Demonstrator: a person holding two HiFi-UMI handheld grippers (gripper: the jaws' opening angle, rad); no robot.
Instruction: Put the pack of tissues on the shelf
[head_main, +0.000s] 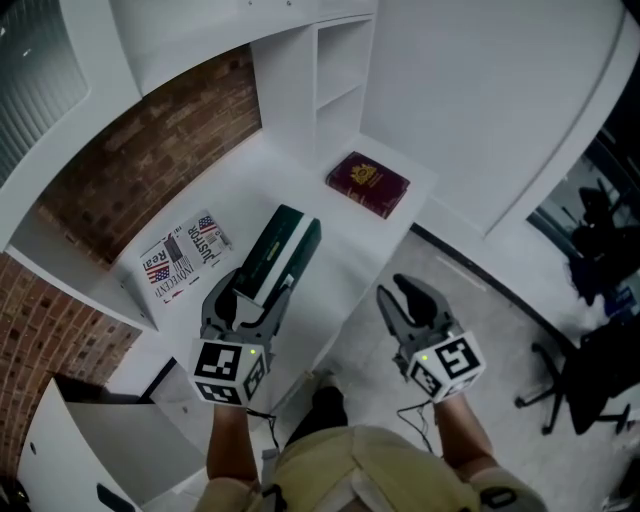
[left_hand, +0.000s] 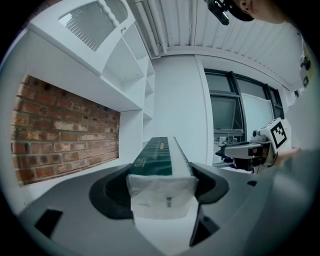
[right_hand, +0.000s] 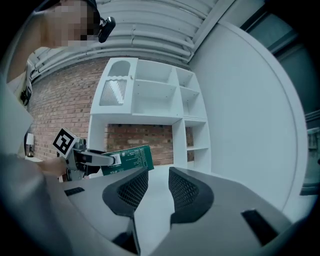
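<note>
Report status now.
Left gripper shut on tissue pack, over the counter. Right gripper open, nothing in it. Red book ahead, right of pack.

The flag-printed white box (head_main: 183, 257) reads "Real", "JUSTICE" and "INNOCENT"; other print is illegible.

The pack of tissues (head_main: 282, 248) sits in the left gripper (head_main: 255, 292) over the counter (head_main: 300, 165); a box (head_main: 182, 256) lies to its left; a book (head_main: 368, 183) lies beyond, before the shelf compartments (head_main: 340, 75). The right gripper (head_main: 408, 298) is right of the counter's edge.
</note>
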